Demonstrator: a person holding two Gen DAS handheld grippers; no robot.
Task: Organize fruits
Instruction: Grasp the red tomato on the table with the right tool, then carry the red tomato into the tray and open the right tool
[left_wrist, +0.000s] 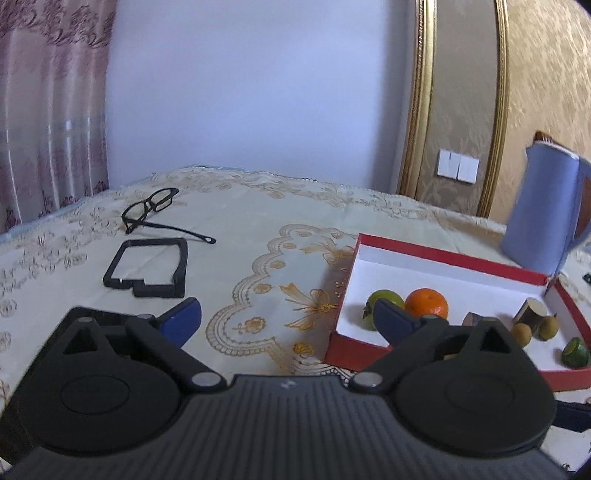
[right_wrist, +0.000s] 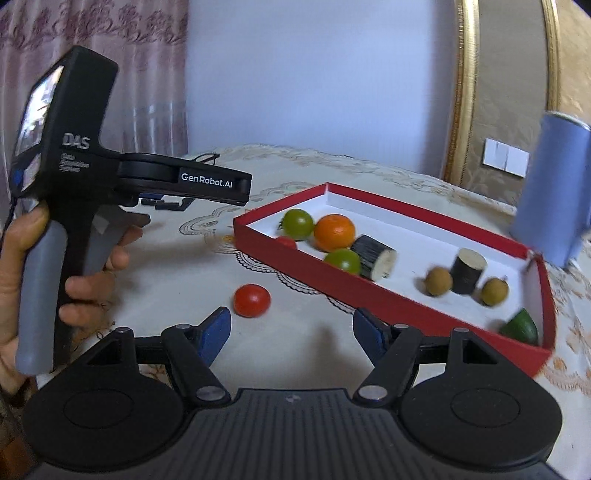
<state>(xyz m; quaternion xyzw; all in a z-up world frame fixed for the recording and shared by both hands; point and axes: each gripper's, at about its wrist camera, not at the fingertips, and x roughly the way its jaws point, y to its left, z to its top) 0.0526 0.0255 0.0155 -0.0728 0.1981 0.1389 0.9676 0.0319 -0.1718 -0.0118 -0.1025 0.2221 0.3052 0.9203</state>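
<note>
A red box with a white floor holds an orange, a green fruit, a second green fruit, a small red fruit, two dark cylinder pieces, two brown longans and a lime half. A red tomato lies on the cloth outside the box, just ahead of my right gripper, which is open and empty. My left gripper is open and empty, beside the box; the orange shows there too.
Black glasses and a black frame lie on the patterned tablecloth at the left. A blue jug stands behind the box. The left hand-held gripper body fills the left of the right wrist view.
</note>
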